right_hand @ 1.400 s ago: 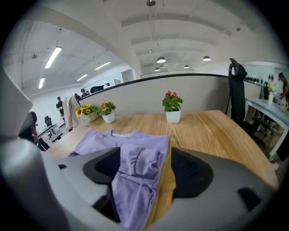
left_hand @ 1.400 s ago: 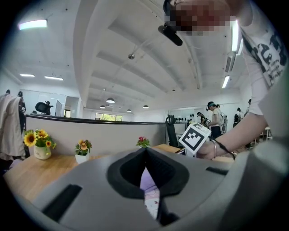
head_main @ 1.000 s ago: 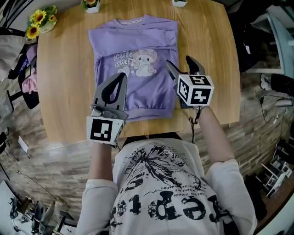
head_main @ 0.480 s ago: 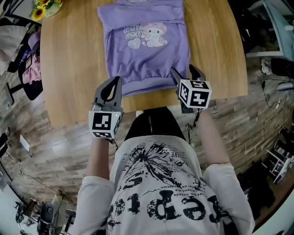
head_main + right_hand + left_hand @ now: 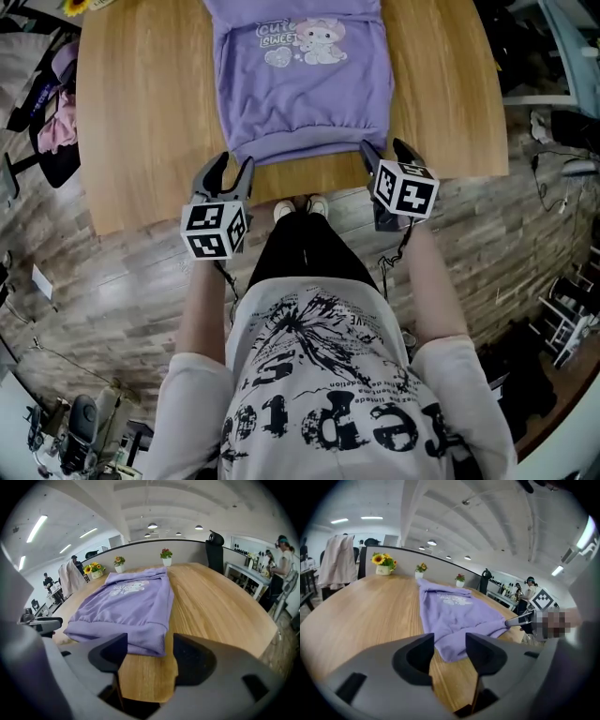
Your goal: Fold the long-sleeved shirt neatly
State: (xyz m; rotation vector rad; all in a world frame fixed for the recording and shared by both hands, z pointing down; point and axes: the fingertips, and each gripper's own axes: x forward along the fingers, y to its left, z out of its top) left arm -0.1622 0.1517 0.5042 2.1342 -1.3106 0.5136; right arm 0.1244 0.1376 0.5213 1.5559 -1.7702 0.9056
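The purple long-sleeved shirt (image 5: 300, 80) lies flat on the wooden desk (image 5: 141, 112) in the upper centre of the head view. Its cartoon print faces up, its sleeves are tucked in so that the outline is a plain rectangle, and its ribbed hem runs along the desk's near edge. The left gripper (image 5: 234, 161) sits at the lower left corner of that hem, with its marker cube (image 5: 215, 230) just below over the floor. The right gripper (image 5: 382, 145) sits just beside the lower right corner, right of centre in the frame. The left fingers (image 5: 417, 656) have just been opening and stand spread. In the left gripper view the hem corner shows through the gap a little ahead of the tips, with no cloth between them. The right fingers (image 5: 192, 660) have just been closing a little yet are still apart. In the right gripper view the hem's corner lies ahead of the gap on bare desk, with nothing pinched. Whether either gripper touches the cloth cannot be told. At the far end of the desk, in the upper left of the left gripper view, stands a pot of sunflowers (image 5: 383, 564).
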